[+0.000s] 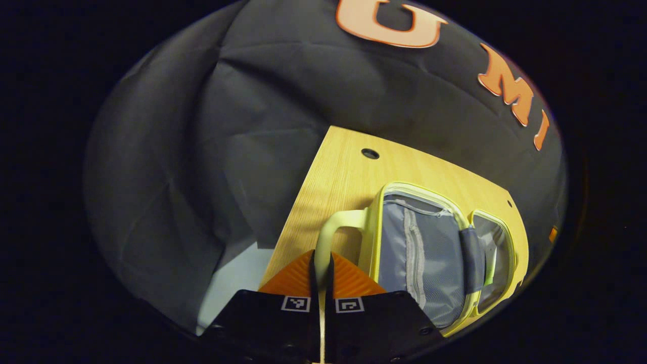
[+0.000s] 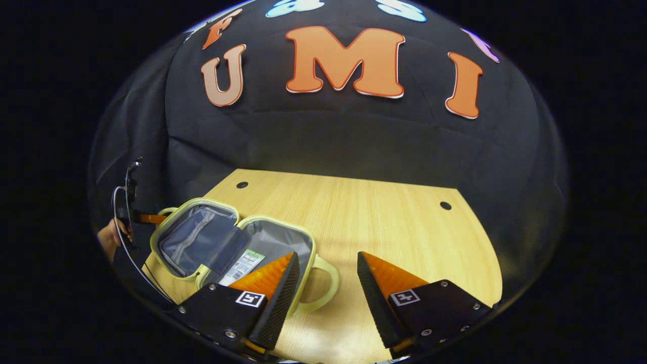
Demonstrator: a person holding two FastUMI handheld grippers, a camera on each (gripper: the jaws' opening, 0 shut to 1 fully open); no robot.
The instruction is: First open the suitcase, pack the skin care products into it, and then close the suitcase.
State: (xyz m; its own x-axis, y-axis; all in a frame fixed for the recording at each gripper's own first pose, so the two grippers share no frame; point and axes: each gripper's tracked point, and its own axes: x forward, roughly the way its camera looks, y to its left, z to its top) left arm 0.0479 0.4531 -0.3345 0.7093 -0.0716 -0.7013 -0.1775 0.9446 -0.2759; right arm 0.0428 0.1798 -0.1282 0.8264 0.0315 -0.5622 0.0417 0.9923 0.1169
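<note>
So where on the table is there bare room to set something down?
Bare table runs from the open suitcase to the right and far edges, past the right gripper. The left side is crowded: the suitcase lies open there, and the left gripper is shut on its handle.

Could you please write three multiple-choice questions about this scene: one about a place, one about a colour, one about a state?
1. Where does the suitcase lie?
A. on the wooden table
B. on the floor
C. on a chair

2. What colour is the suitcase handle?
A. red
B. pale yellow-green
C. black

3. How do the right tongs stand?
A. shut on the handle
B. shut on nothing
C. open

Answers:
1. A: both halves of the opened case rest flat on the table top.
2. B: the handle matches the pale yellow-green rim of the case.
3. C: in the right gripper view a wide gap of table shows between the two orange fingers.
</note>
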